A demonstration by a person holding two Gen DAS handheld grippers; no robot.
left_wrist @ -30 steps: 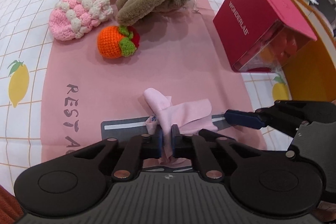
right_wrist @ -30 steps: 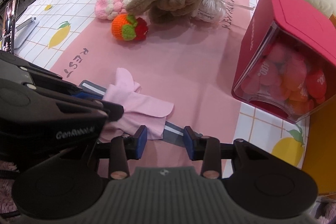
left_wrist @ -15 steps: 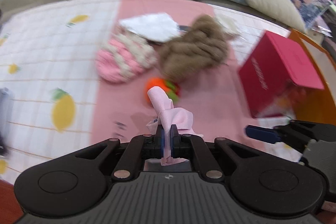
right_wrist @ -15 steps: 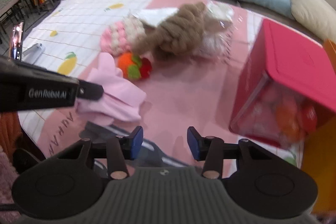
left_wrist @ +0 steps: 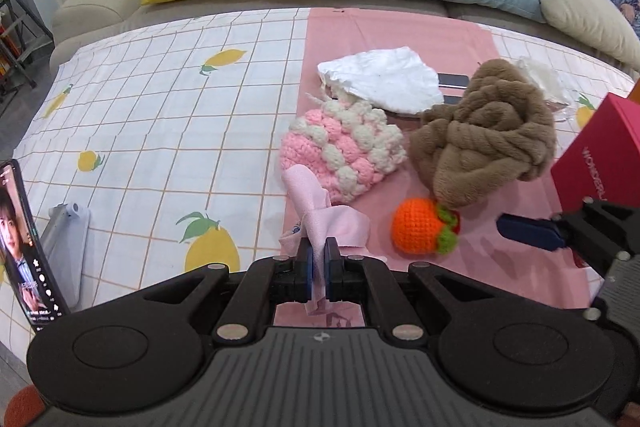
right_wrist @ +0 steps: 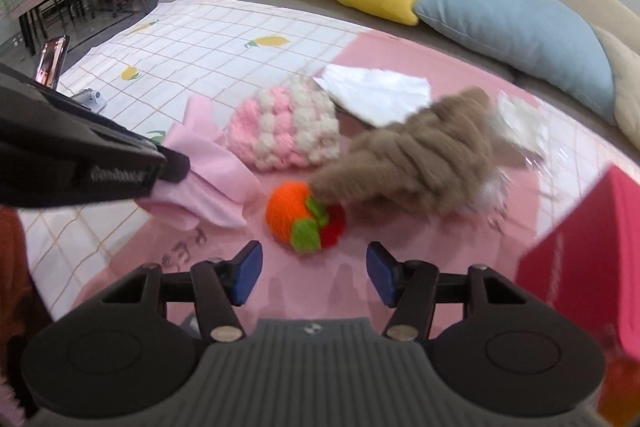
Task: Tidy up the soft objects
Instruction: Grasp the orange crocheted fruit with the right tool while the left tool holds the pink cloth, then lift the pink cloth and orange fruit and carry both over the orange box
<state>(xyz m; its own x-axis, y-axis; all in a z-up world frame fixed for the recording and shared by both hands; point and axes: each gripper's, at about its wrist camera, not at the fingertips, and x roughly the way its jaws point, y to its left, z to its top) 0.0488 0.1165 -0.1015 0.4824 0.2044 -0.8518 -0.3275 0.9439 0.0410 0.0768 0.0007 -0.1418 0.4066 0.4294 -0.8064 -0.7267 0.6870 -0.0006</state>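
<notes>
The left gripper [left_wrist: 318, 261] is clamped on a pale pink cloth [left_wrist: 320, 217], which bunches up from between its blue pads and hangs clear of the pink mat [left_wrist: 460, 267] below. In the right wrist view the same cloth [right_wrist: 208, 179] droops from the tip of that gripper, off to the left of the right gripper [right_wrist: 314, 275], whose jaws stand wide apart and empty.

Just ahead of the right gripper lies an orange crochet fruit [right_wrist: 298, 221] with green and red trim. Behind it sits a brown plush knot [right_wrist: 420, 171], touching the fruit. A pink-and-white crochet piece [left_wrist: 344, 155] lies just beyond the held cloth, with a white folded cloth [left_wrist: 384, 83] further on. A red box [left_wrist: 600, 155] stands to the right of the left gripper.

The grip takes only a narrow fold, so a quick swing could let the cloth slide out. The hanging end could also drag over the crochet piece and shift it. If the right gripper goes for the fruit, its fingers may catch the plush resting against it and pull both.
</notes>
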